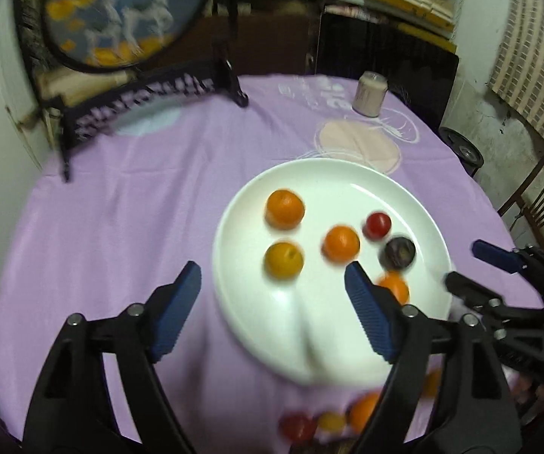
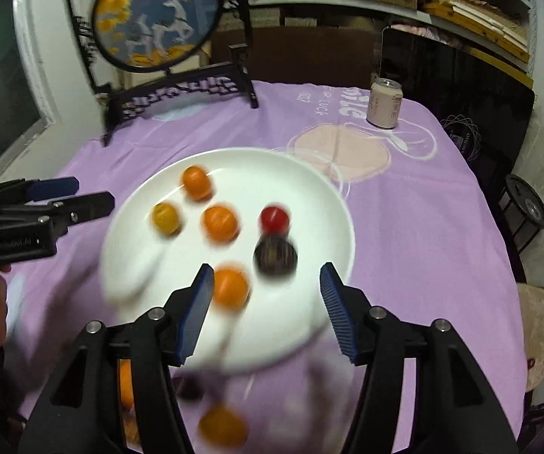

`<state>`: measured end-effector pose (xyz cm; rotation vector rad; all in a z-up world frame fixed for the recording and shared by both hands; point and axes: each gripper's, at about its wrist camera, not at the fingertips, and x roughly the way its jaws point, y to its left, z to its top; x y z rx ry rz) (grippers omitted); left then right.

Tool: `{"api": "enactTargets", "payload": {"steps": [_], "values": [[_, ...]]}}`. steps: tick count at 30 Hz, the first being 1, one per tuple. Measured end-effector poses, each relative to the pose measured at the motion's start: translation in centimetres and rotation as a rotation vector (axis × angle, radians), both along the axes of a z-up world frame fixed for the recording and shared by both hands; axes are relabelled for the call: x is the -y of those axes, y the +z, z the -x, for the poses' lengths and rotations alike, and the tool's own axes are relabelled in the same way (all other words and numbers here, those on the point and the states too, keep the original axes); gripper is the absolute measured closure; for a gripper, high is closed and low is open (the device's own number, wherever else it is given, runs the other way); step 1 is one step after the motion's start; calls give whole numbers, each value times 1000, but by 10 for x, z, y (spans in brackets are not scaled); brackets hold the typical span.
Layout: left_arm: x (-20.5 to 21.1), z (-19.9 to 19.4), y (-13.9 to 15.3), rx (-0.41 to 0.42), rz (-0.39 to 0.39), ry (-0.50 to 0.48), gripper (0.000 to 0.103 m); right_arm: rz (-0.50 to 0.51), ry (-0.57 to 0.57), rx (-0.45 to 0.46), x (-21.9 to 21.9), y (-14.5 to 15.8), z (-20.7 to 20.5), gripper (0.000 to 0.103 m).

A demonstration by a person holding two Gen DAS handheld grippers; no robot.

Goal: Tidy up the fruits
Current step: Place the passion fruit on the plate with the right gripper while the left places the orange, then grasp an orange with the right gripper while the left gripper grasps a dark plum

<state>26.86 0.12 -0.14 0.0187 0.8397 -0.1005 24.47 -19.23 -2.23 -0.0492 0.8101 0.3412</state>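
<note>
A white plate (image 1: 347, 185) on the purple cloth holds several small fruits: oranges (image 1: 285, 209), a yellow one (image 1: 284, 260), a red tomato (image 1: 377, 225) and a dark plum (image 1: 399, 252). My left gripper (image 1: 273, 310) is open and empty over the plate's near left rim. My right gripper (image 2: 268, 306) is open and empty above the plate's (image 2: 309, 189) near edge, by an orange (image 2: 230, 287) and the plum (image 2: 275, 255). Loose fruits lie on the cloth nearer me: a tomato (image 1: 296, 425), an orange (image 2: 222, 429). Both views are blurred.
A pale drink can (image 2: 384, 104) stands at the far right of the table. A round decorative screen on a black stand (image 2: 158, 19) stands at the far left. Shelves and a dark chair back are behind the table.
</note>
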Motion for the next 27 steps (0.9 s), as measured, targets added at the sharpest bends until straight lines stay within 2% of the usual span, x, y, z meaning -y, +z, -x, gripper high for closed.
{"api": "enactTargets", "payload": {"steps": [5,10,15,23,24,25,27], "values": [[-9,95,-15,60,1,-26,19,-62,-24,-12,12,-20,77,43],[-17,147,-39,38,2,-38,17,-53,-48,-64,15,-38,103,43],[-19,169,-49,11,-12,-39,17,-41,-56,-83,12,-50,98,43],[-20,178,-54,-17,-9,-43,17,-43,-36,-113,1,-71,73,43],[-19,178,-54,-19,-10,-46,17,-51,-29,-115,-1,-74,70,46],[-18,178,-54,-20,-11,-49,17,-59,-23,-118,-2,-77,67,68],[-14,178,-55,-29,-13,-58,17,-69,-22,-121,-3,-77,65,68]]}}
